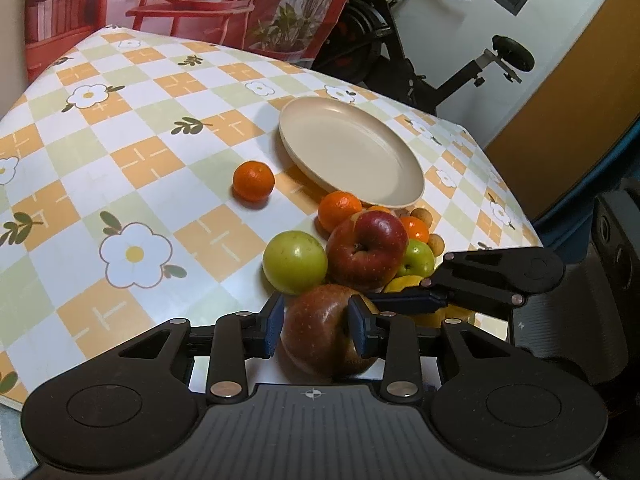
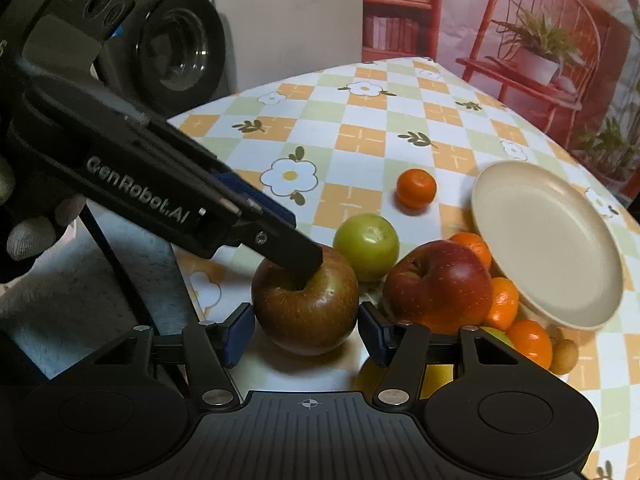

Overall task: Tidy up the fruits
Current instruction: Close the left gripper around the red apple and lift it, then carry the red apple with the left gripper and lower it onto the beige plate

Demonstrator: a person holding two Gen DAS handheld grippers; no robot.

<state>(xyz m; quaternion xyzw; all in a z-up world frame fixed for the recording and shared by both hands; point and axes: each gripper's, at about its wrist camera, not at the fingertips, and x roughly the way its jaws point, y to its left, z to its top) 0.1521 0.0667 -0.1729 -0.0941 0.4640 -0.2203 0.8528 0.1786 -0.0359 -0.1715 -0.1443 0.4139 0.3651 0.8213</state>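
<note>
Clearly "GenRobot.AI" lettering along left gripper (image 2: 298,254)

brown-red apple (image 2: 306,304) | upright | beside fruit pile (image 2: 472,292)

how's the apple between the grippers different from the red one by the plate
The brownish apple is duller and darker; the red apple is bright and glossy. The brownish one stands apart near the table edge with both grippers' jaws around it; the red one leans among oranges, untouched. Both sit stem-dimple up.
</note>
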